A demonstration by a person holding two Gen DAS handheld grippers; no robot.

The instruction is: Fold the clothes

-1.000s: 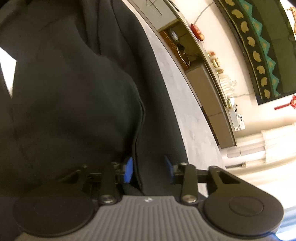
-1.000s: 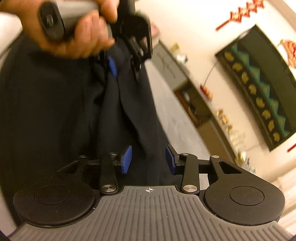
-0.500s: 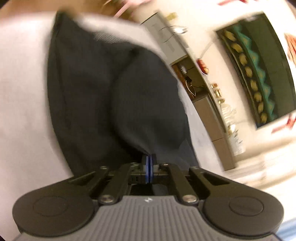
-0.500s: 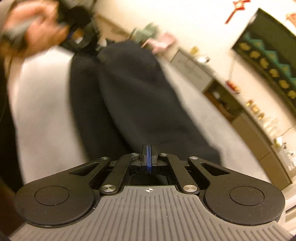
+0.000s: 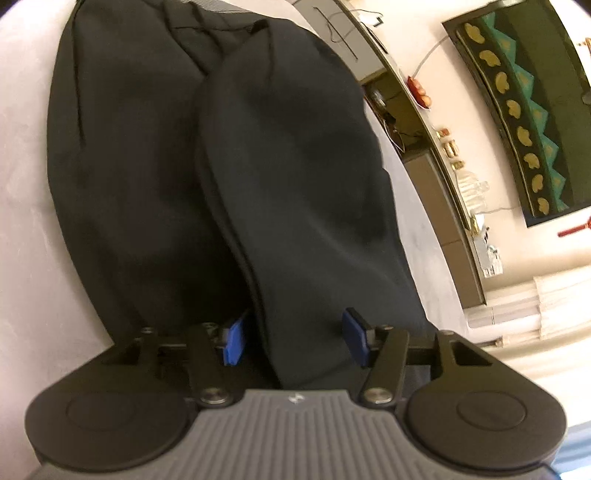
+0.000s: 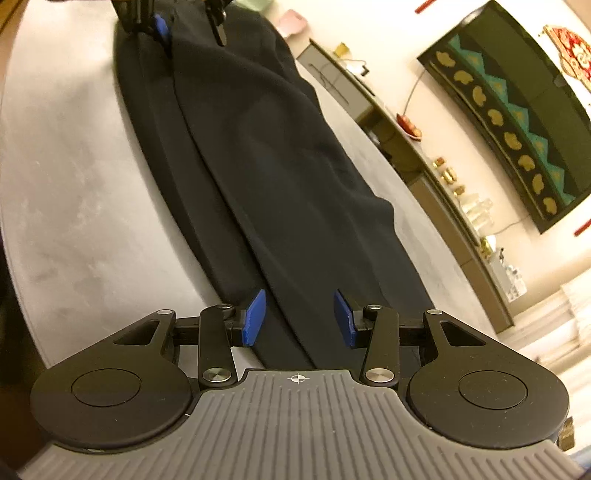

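Black gripper (image 6: 299, 317), blue pads, ribbed grey housing

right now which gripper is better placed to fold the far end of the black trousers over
Left. In the right wrist view the left gripper is at the far end of the long black fabric trousers on the pale table. The right gripper, jaws opening, is at the near end.

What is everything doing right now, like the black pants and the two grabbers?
black pants: lying flat on the table, one leg laid over the other.
left gripper: jaws opening, pants between the pads, not pinched.
right gripper: jaws opening, pants between the pads, not pinched.
table: bare beside the pants.
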